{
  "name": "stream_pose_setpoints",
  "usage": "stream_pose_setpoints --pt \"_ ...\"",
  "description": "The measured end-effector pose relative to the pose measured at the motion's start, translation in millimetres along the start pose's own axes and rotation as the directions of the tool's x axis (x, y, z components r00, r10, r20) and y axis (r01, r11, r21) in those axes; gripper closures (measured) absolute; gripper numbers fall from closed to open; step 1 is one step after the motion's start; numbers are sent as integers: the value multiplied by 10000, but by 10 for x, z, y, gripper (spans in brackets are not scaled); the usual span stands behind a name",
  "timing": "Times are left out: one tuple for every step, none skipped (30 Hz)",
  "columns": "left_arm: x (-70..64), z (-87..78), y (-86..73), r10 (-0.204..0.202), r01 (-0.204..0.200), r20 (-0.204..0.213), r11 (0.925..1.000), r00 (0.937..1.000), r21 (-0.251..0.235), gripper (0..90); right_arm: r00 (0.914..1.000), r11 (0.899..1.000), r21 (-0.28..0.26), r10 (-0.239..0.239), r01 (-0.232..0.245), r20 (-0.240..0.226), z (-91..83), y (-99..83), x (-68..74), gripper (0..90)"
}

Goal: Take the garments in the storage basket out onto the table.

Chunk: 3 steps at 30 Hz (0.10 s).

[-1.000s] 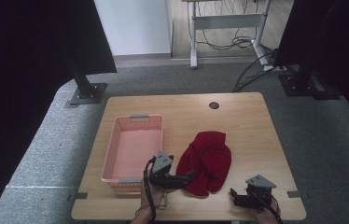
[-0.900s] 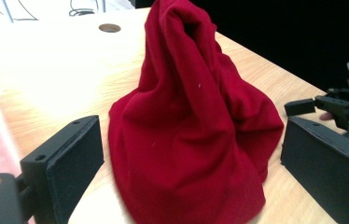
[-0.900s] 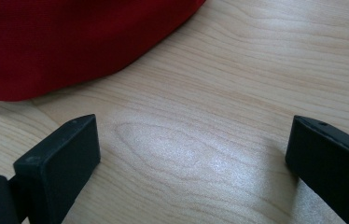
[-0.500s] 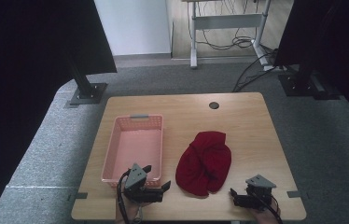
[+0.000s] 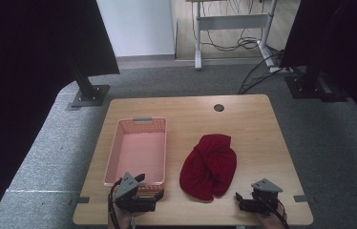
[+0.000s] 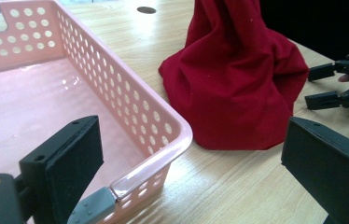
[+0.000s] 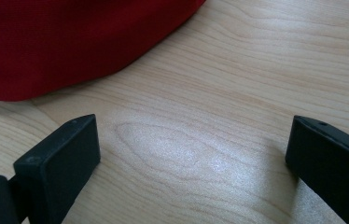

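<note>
A crumpled red cloth (image 5: 210, 166) lies on the wooden table (image 5: 243, 129), right of a pink perforated basket (image 5: 137, 150) that has nothing in it. My left gripper (image 5: 160, 195) rests at the basket's near right corner, open and holding nothing, its jaws pointing toward the cloth. In the left gripper view the basket (image 6: 130, 116) corner sits between the open jaws (image 6: 191, 168), and the red cloth (image 6: 238, 79) heaps up beyond it. My right gripper (image 5: 238, 201) lies open near the front edge, just right of the cloth. Its own view has bare wood between the jaws (image 7: 191, 154) and the cloth's hem (image 7: 70, 42) above.
A round cable hole (image 5: 218, 107) marks the table's far side. The other hand's gripper (image 6: 319, 86) appears at the right of the left gripper view. Black stand bases (image 5: 89, 95) and a desk frame with cables (image 5: 234, 28) stand on the grey carpet beyond.
My left gripper has drawn back from the cloth's left edge, moving left and toward the front edge to the basket's near corner. The right gripper has stayed put.
</note>
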<state>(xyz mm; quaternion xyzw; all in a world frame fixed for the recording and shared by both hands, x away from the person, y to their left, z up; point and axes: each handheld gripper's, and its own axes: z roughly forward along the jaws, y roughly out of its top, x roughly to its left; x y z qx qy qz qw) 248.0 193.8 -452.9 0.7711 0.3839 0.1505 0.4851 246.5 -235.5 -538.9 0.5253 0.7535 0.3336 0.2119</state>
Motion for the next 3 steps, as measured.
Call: stream_pose_setpoints --pt "-2 1 0 24 -24 -40 10000 10000 3 46 10000 10000 0 2 -2 -2 0 0 0 27" --pt "-6 -1 -2 37 -37 -48 10000 10000 -13 46 10000 10000 0 2 -2 -1 0 0 0 27" --pt "-7 -1 -3 59 -59 -17 10000 10000 -9 43 10000 10000 3 3 -3 -3 0 0 0 27"
